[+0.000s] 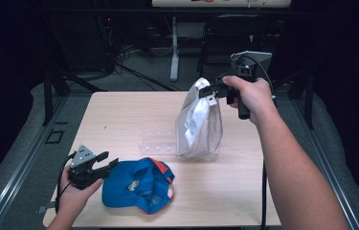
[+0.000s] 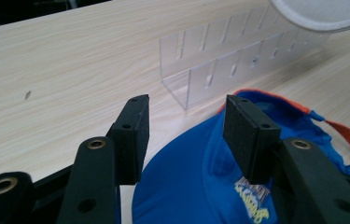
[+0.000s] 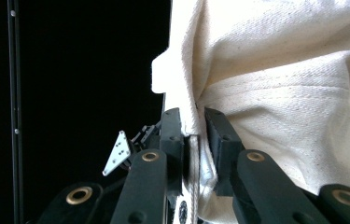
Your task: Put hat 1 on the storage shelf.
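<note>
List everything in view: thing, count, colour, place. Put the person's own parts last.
white cap: one, white, held up above the far right of the table, its lower edge near the rack.
blue cap: one, blue with orange trim, lying on the table's near left.
clear rack: one, see-through plastic with slots, mid-table beyond the blue cap.
table: one, light wood.
chair: one, dark, beyond the table.
cables: several, black, on the floor behind the table.
left gripper: one, black, fingers apart over the blue cap's edge, nothing pressed between them.
right gripper: one, black, fingers clamped on the white cap's fabric.
forearms: two, entering from the bottom.
</note>
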Available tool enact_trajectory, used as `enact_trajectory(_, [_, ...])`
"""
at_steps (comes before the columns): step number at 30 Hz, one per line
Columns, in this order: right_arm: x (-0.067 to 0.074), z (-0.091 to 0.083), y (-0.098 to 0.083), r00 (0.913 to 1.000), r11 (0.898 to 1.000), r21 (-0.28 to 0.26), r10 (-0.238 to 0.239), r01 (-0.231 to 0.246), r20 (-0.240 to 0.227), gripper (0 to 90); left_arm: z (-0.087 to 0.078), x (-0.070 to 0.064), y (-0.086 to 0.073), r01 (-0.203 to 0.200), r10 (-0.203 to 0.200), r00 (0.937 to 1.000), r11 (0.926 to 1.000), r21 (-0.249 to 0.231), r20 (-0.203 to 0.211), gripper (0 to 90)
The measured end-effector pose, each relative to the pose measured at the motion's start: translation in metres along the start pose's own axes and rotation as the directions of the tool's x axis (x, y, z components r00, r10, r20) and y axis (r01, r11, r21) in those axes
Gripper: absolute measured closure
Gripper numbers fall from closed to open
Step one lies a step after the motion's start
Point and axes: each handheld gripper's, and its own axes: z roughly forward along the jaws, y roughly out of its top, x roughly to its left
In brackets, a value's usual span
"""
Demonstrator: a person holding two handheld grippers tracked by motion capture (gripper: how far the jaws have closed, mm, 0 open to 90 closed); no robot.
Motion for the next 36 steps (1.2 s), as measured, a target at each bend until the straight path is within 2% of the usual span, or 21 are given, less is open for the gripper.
enact_trajectory(4, [0.001, 0.008, 0.006, 1.0, 1.0, -0.003, 0.009, -0.009, -0.004, 78.9, 0.007, -0.009, 0.012, -0.033, 0.033, 0.9992, 0.9994, 0.002, 0.024, 51.2])
enact_trajectory(8, [0.006, 0.017, 0.011, 1.0, 1.0, 0.0, -0.001, 0.001, -0.003, 78.9, 0.015, -0.02, 0.023, -0.066, 0.066, 0.9971, 0.9978, 0.006, 0.039, 50.4])
enact_trajectory(12, [0.012, 0.026, 0.019, 0.9998, 1.0, 0.026, -0.016, 0.016, -0.014, 78.9, 0.025, -0.029, 0.031, -0.098, 0.097, 0.9936, 0.9951, 0.014, 0.058, 50.0])
enact_trajectory(18, [0.019, 0.04, 0.027, 0.9992, 0.998, 0.053, -0.033, 0.034, -0.024, 78.9, 0.035, -0.037, 0.038, -0.116, 0.116, 0.992, 0.9932, 0.005, 0.05, 49.2])
enact_trajectory(26, [0.025, 0.059, 0.037, 0.9998, 0.997, 0.081, -0.02, 0.02, 0.002, 78.9, 0.029, -0.044, 0.047, -0.121, 0.123, 0.9915, 0.9921, -0.032, 0.043, 47.0])
enact_trajectory(28, [0.029, 0.062, 0.04, 0.9998, 0.996, 0.088, -0.02, 0.019, 0.006, 78.9, 0.027, -0.046, 0.051, -0.138, 0.139, 0.9899, 0.9889, -0.055, 0.027, 46.5])
enact_trajectory(29, [0.029, 0.062, 0.04, 0.9998, 0.996, 0.088, -0.02, 0.019, 0.006, 78.9, 0.027, -0.046, 0.051, -0.138, 0.139, 0.9899, 0.9889, -0.055, 0.027, 46.3])
enact_trajectory(30, [0.031, 0.064, 0.044, 0.9998, 0.995, 0.095, -0.018, 0.018, -0.008, 78.9, 0.029, -0.046, 0.054, -0.13, 0.133, 0.9901, 0.9897, -0.06, 0.046, 46.3])
enact_trajectory(33, [0.031, 0.068, 0.046, 0.9999, 0.995, 0.103, -0.014, 0.014, 0.0, 78.9, 0.033, -0.048, 0.055, -0.12, 0.124, 0.9904, 0.991, -0.059, 0.062, 46.3])
enact_trajectory(35, [0.028, 0.072, 0.049, 0.9998, 0.994, 0.113, -0.018, 0.017, 0.004, 78.9, 0.037, -0.05, 0.054, -0.13, 0.133, 0.9893, 0.99, -0.056, 0.059, 46.3])
enact_trajectory(36, [0.026, 0.073, 0.051, 1.0, 0.994, 0.11, -0.009, 0.009, -0.002, 78.9, 0.039, -0.053, 0.054, -0.148, 0.15, 0.9875, 0.9881, -0.04, 0.048, 46.2])
